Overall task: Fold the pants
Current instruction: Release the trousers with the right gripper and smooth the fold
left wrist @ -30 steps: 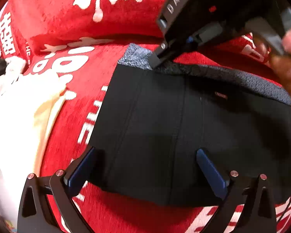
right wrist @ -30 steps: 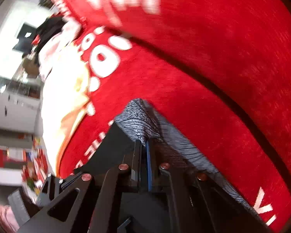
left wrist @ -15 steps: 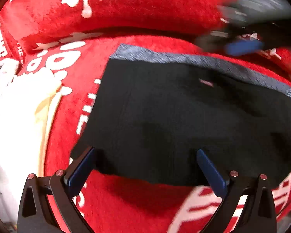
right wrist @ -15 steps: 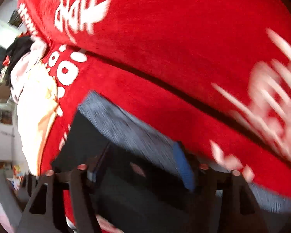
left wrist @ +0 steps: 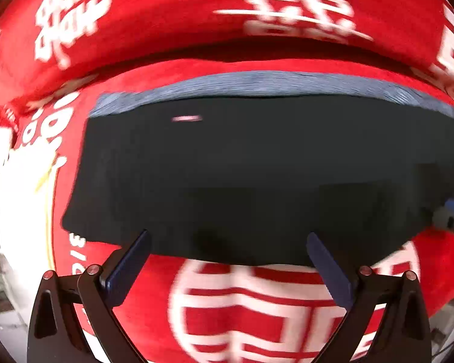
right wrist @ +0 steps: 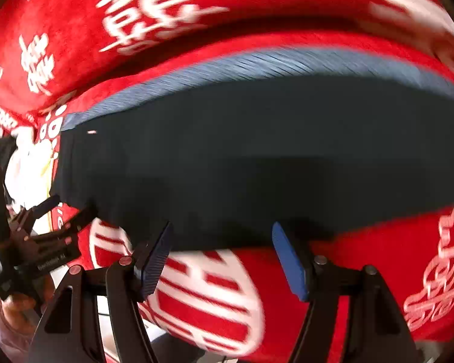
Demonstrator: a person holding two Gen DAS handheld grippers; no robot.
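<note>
Black fabric fills the middle of both my views: the pants [left wrist: 257, 175] lie folded flat on the red cover [left wrist: 227, 308] printed with white characters, their grey waistband [left wrist: 272, 83] running along the far edge at 12 o'clock. From the left wrist camera, my left gripper [left wrist: 228, 251] has its fingers [left wrist: 130, 269] spread wide, holding nothing, their tips just at the near hem of the pants at 6 o'clock. From the right wrist camera, my right gripper [right wrist: 221, 245] is likewise parted and empty-handed, with its fingers [right wrist: 289, 260] over the near hem. The other gripper shows in each view (blurred by motion): the right one pokes in at 3 o'clock in the left view, near the pants' right end, and the left one sits at 8 o'clock in the right view, near the pants' left corner. A pale cream garment [left wrist: 18, 181] lies on the cover at 9 o'clock, beside the pants; whether they touch, I cannot tell.
</note>
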